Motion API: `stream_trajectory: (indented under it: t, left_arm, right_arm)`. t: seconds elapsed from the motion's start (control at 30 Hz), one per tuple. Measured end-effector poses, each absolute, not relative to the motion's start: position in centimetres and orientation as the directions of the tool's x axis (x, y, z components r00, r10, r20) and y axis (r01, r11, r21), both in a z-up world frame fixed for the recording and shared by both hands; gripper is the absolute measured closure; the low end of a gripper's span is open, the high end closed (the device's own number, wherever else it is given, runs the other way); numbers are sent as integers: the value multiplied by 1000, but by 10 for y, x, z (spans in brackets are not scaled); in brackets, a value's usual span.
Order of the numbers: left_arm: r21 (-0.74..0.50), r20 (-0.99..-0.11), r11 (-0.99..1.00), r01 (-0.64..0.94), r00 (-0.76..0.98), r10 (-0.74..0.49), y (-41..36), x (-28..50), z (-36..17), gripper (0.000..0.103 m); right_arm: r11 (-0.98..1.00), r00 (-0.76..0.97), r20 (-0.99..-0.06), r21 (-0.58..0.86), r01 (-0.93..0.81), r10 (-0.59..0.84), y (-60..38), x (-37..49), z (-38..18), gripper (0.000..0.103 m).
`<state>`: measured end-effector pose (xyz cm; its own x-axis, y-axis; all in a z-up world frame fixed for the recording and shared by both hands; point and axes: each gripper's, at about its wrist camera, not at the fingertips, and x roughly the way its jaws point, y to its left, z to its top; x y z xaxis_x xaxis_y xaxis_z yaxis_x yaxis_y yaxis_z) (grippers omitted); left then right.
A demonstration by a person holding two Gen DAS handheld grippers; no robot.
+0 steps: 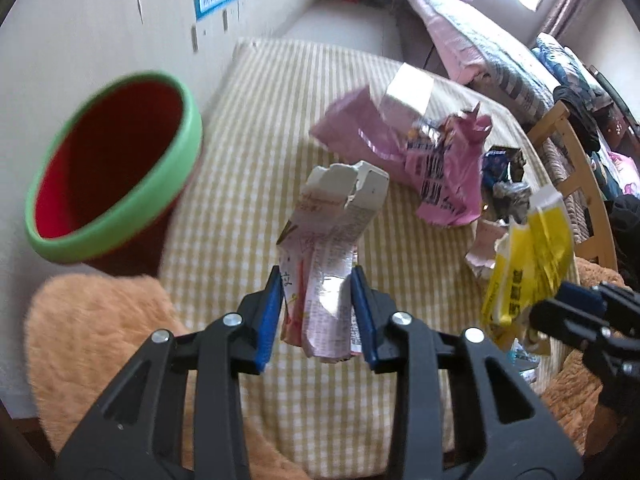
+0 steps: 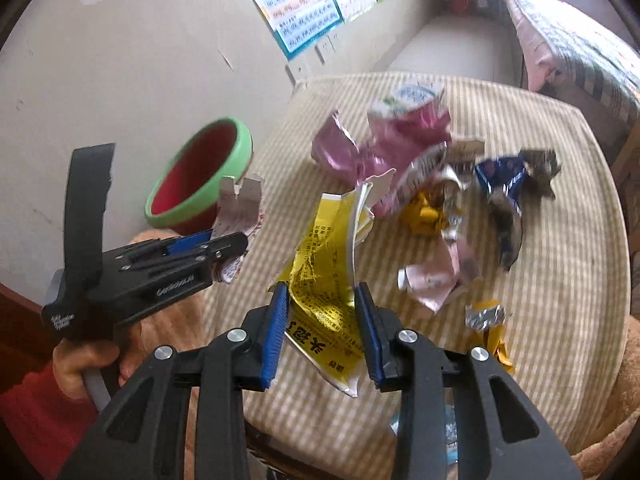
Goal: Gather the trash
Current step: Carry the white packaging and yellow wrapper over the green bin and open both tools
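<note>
A crushed white-and-pink carton point(image 1: 328, 248) hangs above the checked cushion point(image 1: 256, 128), with my left gripper point(image 1: 318, 292) shut on its lower part. A torn yellow wrapper point(image 2: 326, 280) is pinched in my right gripper point(image 2: 322, 308), also lifted off the cushion. In the left wrist view the yellow wrapper point(image 1: 528, 256) and the right gripper point(image 1: 560, 308) show at the right edge. The right wrist view shows the left gripper point(image 2: 224, 248) holding the carton point(image 2: 240, 208) near a red bin with a green rim point(image 2: 200, 180). That bin point(image 1: 112, 160) stands by the wall at the left.
Loose trash lies on the cushion: a pink bag point(image 1: 400, 140), a dark blue wrapper point(image 2: 504, 184), a pale pink scrap point(image 2: 436, 276) and small gold foils point(image 2: 488, 320). An orange fuzzy blanket point(image 1: 100, 340) borders the cushion. A wooden chair point(image 1: 580, 184) and bedding stand at the right. A hand in a red sleeve point(image 2: 48, 400) grips the left tool.
</note>
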<state>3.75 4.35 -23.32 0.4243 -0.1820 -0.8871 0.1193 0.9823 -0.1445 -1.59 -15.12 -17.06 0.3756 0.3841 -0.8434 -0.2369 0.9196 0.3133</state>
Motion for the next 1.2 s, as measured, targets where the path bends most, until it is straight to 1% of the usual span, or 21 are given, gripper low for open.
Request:
stream_trajectory:
  t: [0.33,0.6,0.87,1.2]
  left_arm:
    - [-109,-844,990,89,517,-139,65,36,-201,70]
    - [-129,-835,990,49,534,-135,83,34,-198,70]
    - [-105,-822,994,44,559,-111,96,31,-192,70]
    - [-114,-812,993,-20,578,-82,128,32,-186,70]
  right_arm:
    - [915,402,-830,291,-281,387,-120,-4,-153,70]
    - [913,390,-839,272,-306,380,-106,-1,-149,70]
    - [910,386,-842,257,-324,376,-89,5,-148,70]
    - [894,392,-829,258,-366,399,-64,22,-139,70]
